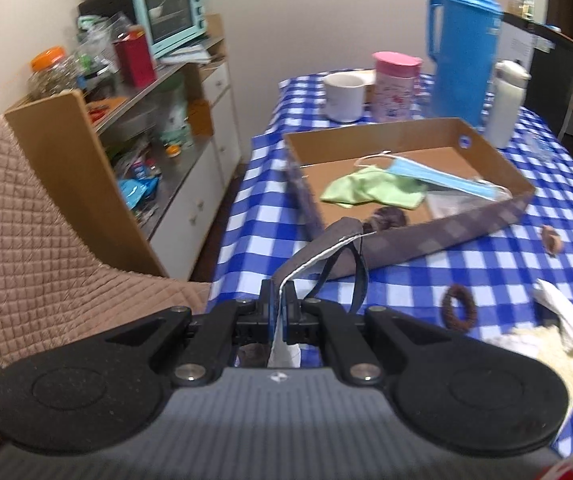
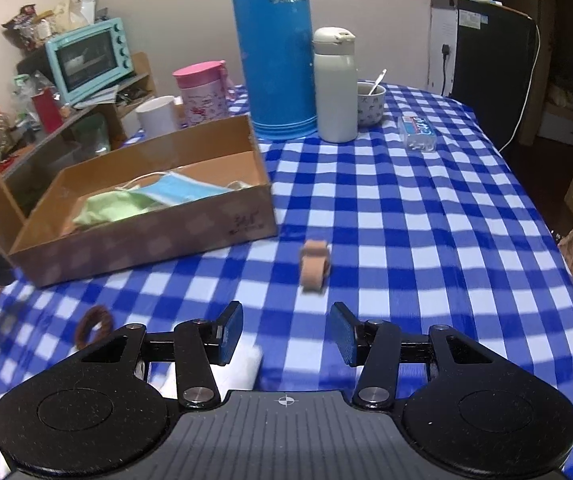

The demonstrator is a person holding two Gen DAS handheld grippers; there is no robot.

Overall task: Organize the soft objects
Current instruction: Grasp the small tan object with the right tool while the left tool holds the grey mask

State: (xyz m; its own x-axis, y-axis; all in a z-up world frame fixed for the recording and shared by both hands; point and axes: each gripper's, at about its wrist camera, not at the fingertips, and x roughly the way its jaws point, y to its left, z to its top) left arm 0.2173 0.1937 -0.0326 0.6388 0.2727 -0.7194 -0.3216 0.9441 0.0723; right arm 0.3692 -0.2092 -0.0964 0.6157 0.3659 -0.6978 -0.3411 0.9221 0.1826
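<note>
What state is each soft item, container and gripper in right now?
Left gripper: shut on grey fabric mask.
Right gripper: open, empty.
Brown cardboard box: open-topped.
Green cloth: crumpled in box.
Blue face mask: in box.
Brown hair tie: on tablecloth.
Tan roll: on tablecloth.

On my checked tablecloth (image 2: 426, 216) stand a blue flask (image 2: 274, 52), white bottle (image 2: 334, 88), pink cup (image 2: 202, 88) and white mug (image 2: 156, 116).
</note>
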